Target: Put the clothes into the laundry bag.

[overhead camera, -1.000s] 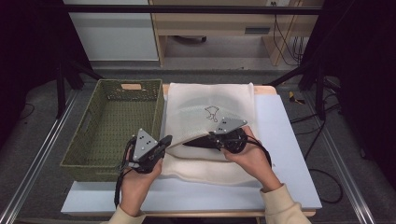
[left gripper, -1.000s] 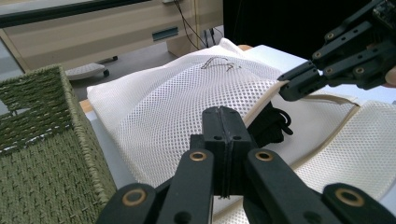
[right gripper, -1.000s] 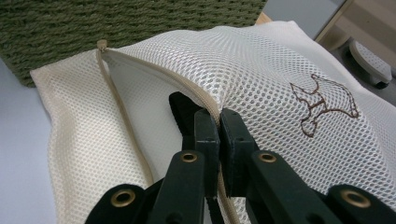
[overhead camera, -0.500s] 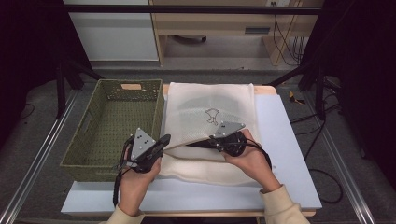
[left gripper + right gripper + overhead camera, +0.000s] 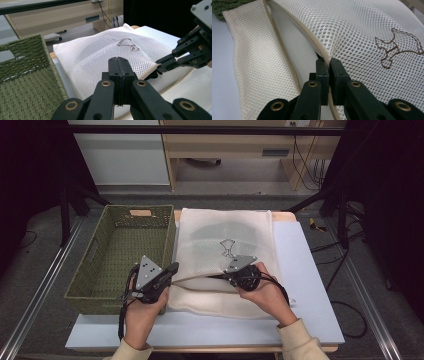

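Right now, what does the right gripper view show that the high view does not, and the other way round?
The right gripper view alone shows the right claw pinching the beige zipper edge of the mesh bag, with the opening gaping beside it. The high view alone shows the green woven basket left of the bag, the left claw at the bag's near left edge, both hands and the white table. Both show the bag and its brown embroidered figure.

Counter [image 5: 305, 285], pale blue-white top with wooden edge, carrying two items.
Left: green woven basket [image 5: 102, 265] with a cut-out handle in its far wall, overhanging the counter's left edge. Centre: cream mesh laundry bag [image 5: 225, 235], embroidered outline on top, lying flat just beside the basket.
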